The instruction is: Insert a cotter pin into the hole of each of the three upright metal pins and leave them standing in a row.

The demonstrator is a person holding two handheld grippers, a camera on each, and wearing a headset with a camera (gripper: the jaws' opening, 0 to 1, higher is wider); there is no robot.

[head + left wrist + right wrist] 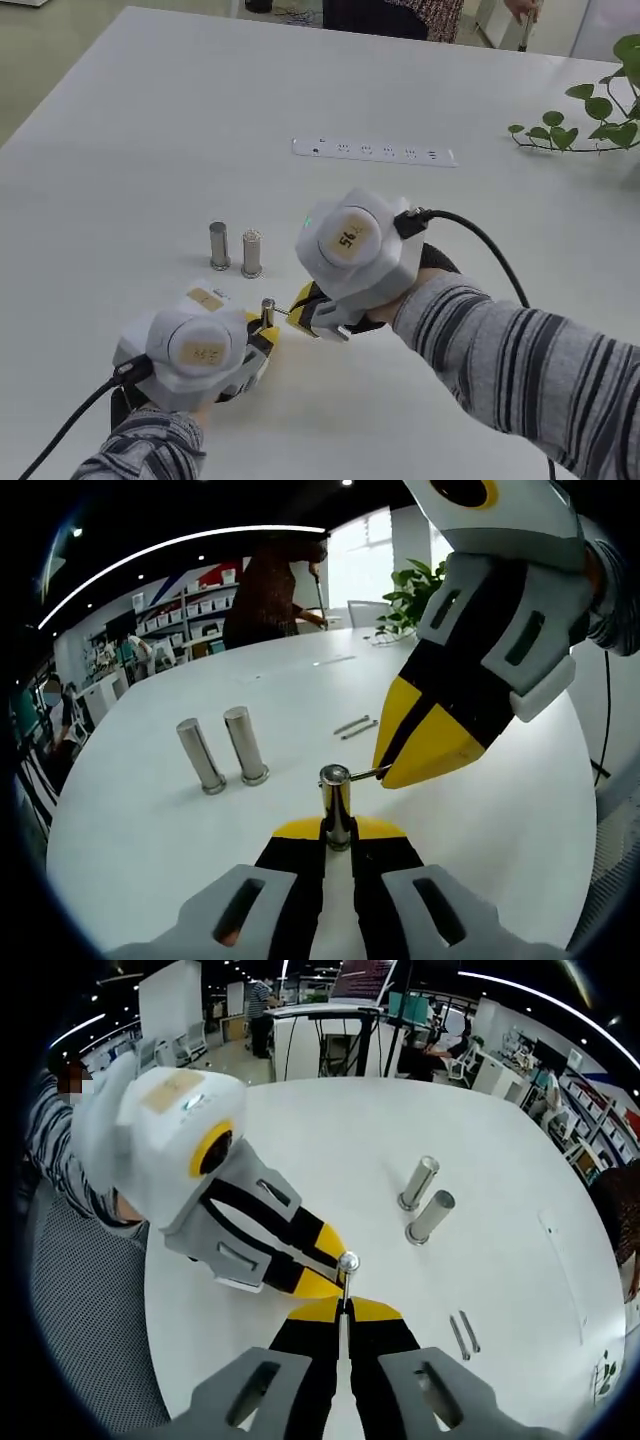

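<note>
Spanning most of the head view, the broad white worktop (150,120) carries all the parts. The left hand-held gripper (265,335) has its yellow-tipped jaws closed on the lower shank of a short polished steel pin (335,800), which it holds upright at the near edge. The right hand-held gripper (300,305) meets it from the side, its jaws pinched on a thin wire cotter pin (365,773) whose free end sits at the pin's head, by the hole. Two matching steel pins (219,245) stand upright side by side just beyond, apart from both tools. Two spare cotter pins (355,725) lie flat farther off. The steel pins look stiff, dense and smooth, so they probably slip or topple easily. Gripping them low on the shank keeps the hole clear. The cotter pins seem light and springy, and their legs would bend if pushed in crooked. They are best held close to the looped end and fed straight in.
</note>
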